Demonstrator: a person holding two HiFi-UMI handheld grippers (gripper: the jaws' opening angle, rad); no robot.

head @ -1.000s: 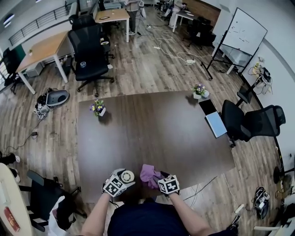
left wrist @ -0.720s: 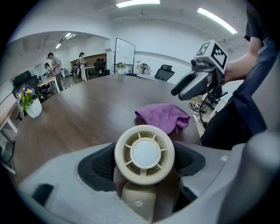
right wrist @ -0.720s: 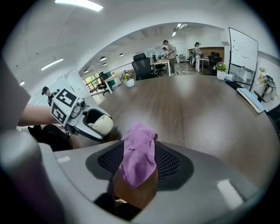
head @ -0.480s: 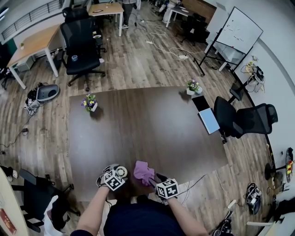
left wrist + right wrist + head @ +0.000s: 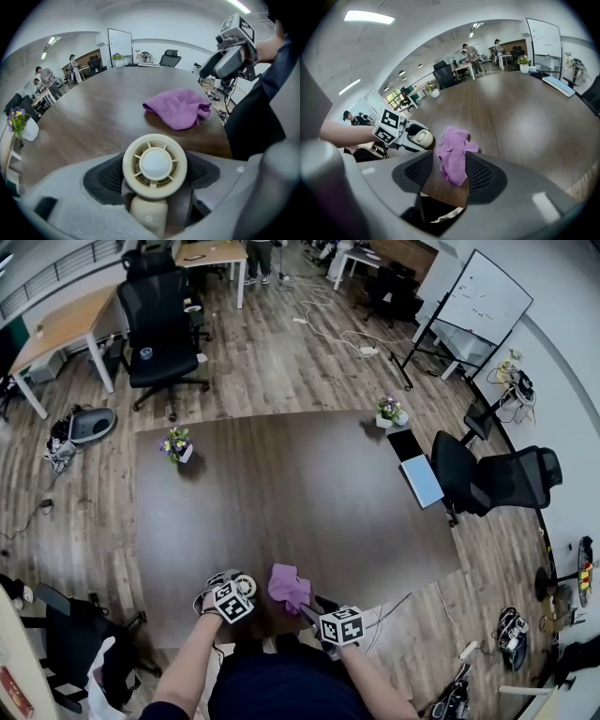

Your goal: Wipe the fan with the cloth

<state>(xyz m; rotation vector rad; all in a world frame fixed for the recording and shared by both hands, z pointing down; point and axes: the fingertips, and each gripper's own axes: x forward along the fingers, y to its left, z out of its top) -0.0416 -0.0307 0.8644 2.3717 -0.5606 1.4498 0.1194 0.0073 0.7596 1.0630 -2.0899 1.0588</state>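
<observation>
Evidently the left gripper (image 5: 152,177) is clamping its jaws on the small fan (image 5: 154,164), probably steadying it at the desk's (image 5: 300,484) near edge for wiping; its round cream grille is showing ribs around a smooth white hub. The purple cloth (image 5: 178,107) is lying crumpled just beside it, and the right gripper (image 5: 449,173) is hovering over it, jaws apart, likely preparing to grab it.

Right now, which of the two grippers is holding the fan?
The left gripper: the cream fan is clamped between its jaws. The right gripper is open, with the purple cloth lying loose on the table ahead of it.
</observation>
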